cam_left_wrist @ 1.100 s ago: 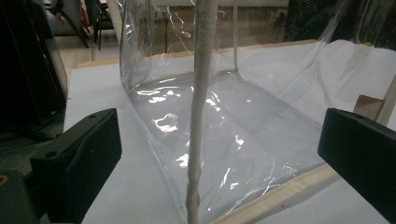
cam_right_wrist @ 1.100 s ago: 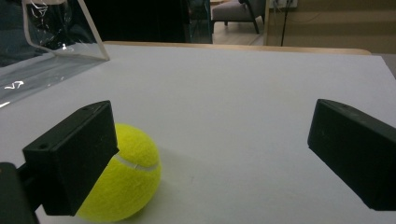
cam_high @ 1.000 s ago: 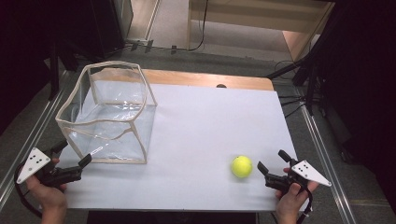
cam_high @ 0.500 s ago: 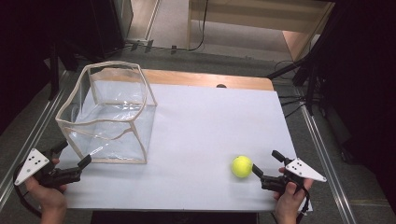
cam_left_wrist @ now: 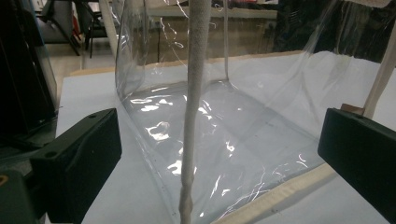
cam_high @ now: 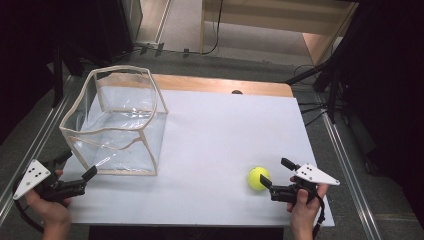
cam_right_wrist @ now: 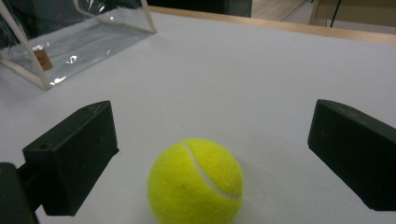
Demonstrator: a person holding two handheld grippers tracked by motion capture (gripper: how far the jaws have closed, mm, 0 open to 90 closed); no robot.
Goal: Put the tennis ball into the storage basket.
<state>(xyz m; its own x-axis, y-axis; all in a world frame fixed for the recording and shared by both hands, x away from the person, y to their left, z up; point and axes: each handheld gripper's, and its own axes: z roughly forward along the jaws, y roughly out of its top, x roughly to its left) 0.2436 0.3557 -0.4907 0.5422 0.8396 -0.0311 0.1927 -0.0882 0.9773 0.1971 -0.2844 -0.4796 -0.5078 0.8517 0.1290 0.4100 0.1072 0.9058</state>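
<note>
there was one yellow tennis ball (cam_high: pixel 258 178), one clear plastic bag (cam_high: pixel 116 121) and two tongs, left (cam_high: pixel 76 165) and right (cam_high: pixel 276 173), on one desk (cam_high: pixel 225 130).

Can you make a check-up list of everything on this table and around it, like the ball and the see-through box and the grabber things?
Surface: white table top, bare, wooden strip along the far edge.
Job's things: yellow tennis ball near the front right; clear plastic box at the left, upright, open on top.
Clutter: nothing seen.
Grippers: left gripper open, at the box's near corner; right gripper open, jaws either side of the ball, not closed on it.
Cables: black cable on the floor beyond the table.
Surroundings: dark room, metal rails beside the table.
</note>
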